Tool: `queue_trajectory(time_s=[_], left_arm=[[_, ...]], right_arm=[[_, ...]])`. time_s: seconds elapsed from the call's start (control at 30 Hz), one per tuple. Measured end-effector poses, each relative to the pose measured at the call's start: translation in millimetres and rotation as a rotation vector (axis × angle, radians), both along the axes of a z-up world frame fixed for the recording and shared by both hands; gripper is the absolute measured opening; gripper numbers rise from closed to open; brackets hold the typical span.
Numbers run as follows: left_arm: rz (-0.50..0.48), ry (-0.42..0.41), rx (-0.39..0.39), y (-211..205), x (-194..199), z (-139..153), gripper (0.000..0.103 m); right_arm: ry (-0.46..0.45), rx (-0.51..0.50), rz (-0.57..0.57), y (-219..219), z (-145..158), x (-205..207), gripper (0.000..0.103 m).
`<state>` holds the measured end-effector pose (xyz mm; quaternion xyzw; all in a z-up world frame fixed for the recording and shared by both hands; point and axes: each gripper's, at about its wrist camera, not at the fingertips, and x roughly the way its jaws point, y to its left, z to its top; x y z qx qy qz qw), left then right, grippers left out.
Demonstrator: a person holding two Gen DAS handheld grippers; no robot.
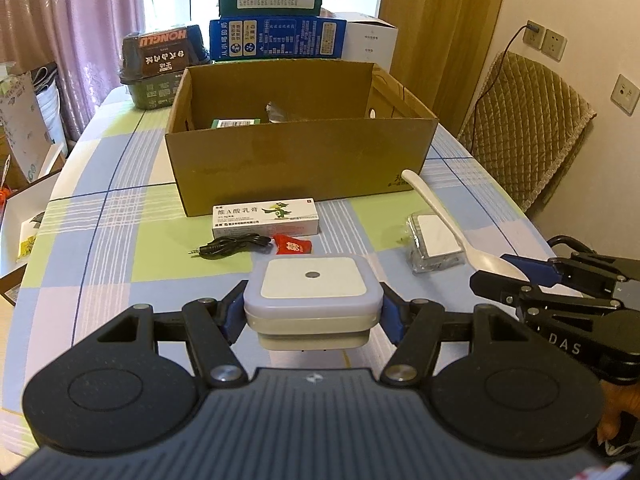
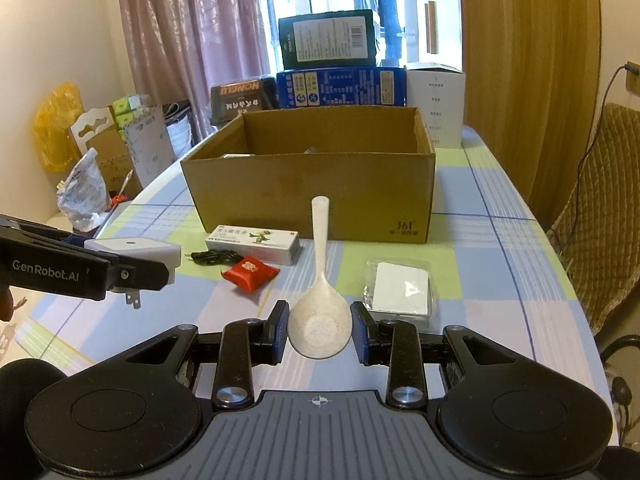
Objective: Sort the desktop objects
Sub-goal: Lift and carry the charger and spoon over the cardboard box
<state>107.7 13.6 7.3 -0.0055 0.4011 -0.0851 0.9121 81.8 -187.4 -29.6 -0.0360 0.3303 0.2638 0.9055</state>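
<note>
A white square night light (image 1: pixel 312 280) with plug prongs hangs above the checked tablecloth, and my left gripper (image 1: pixel 312 312) is shut on its sides. The right wrist view shows that night light (image 2: pixel 136 250) and the left gripper (image 2: pixel 120 268) at the far left. A white spoon (image 2: pixel 320 320) lies with its handle pointing at the open cardboard box (image 2: pixel 312 196). My right gripper (image 2: pixel 320 332) has both pads against the spoon's bowl. On the table before the box (image 1: pixel 300 160) lie an ointment carton (image 1: pixel 266 216), a black audio cable (image 1: pixel 228 246), a red packet (image 1: pixel 292 245) and a clear packet (image 1: pixel 434 244).
Behind the cardboard box stand stacked cartons (image 1: pixel 276 36) and a white carton (image 2: pixel 436 104). A padded chair (image 1: pixel 528 128) is beyond the table's right edge. Bags and boxes (image 2: pixel 92 160) crowd the floor off the left edge. The box holds a few small items (image 1: pixel 236 123).
</note>
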Motion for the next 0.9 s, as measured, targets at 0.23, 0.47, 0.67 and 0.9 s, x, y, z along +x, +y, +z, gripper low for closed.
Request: queue_trajectory(time_s=[0.23, 0.47, 0.67, 0.9], left_arm=[[0.002, -0.008, 0.006, 2, 2, 6, 0.061], [-0.006, -0.035, 0.028, 5, 23, 22, 0.061], [-0.022, -0.075, 0.052, 6, 66, 49, 0.061], [-0.041, -0.118, 0.076, 4, 132, 74, 0.061]], right_arm=[[-0.005, 0.003, 0.004, 0, 5, 3, 0.030], [-0.042, 0.034, -0.003, 2, 35, 29, 0.030], [-0.061, 0.050, 0.003, 11, 65, 81, 0.030], [-0.093, 0.028, 0.024, 30, 88, 153, 0.030]])
